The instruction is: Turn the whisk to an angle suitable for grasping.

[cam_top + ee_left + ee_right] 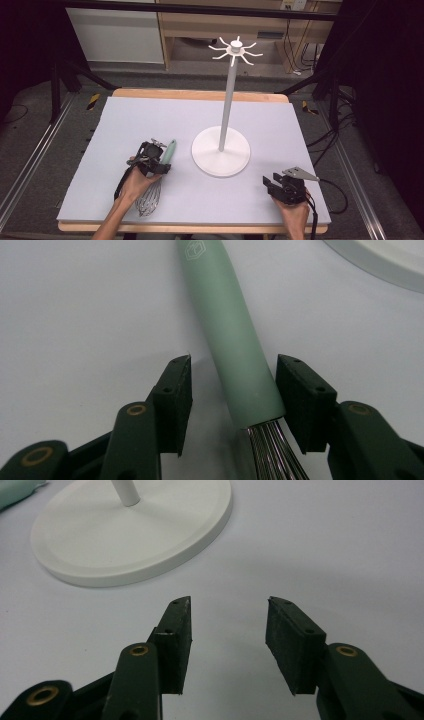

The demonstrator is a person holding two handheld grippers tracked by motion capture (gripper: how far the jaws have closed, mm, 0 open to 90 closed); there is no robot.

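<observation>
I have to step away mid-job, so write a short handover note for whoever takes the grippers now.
Left gripper: jaws open astride the whisk, at the wire end of its green handle; one pad touches or nearly touches, the other stands clear.
Right gripper: open, nothing between the jaws, resting near the white stand.
Whisk lies flat on the table, left of the stand's base.
Done: left gripper placed.
Left: grip, lift, probably hang on the stand's hooks.

A dim workroom around a pale-topped table

The wooden table [200,94] carries a light grey mat [150,115] and stands on a grey floor [35,125]. Black frame bars [200,9] run overhead and slant down at both sides, with dark curtains [385,75] to left and right. Behind stand a light wood shelf unit [200,30] and a white panel [115,35]. Black cables [330,135] trail across the floor at right, beside yellow-black tape marks [93,101].
</observation>
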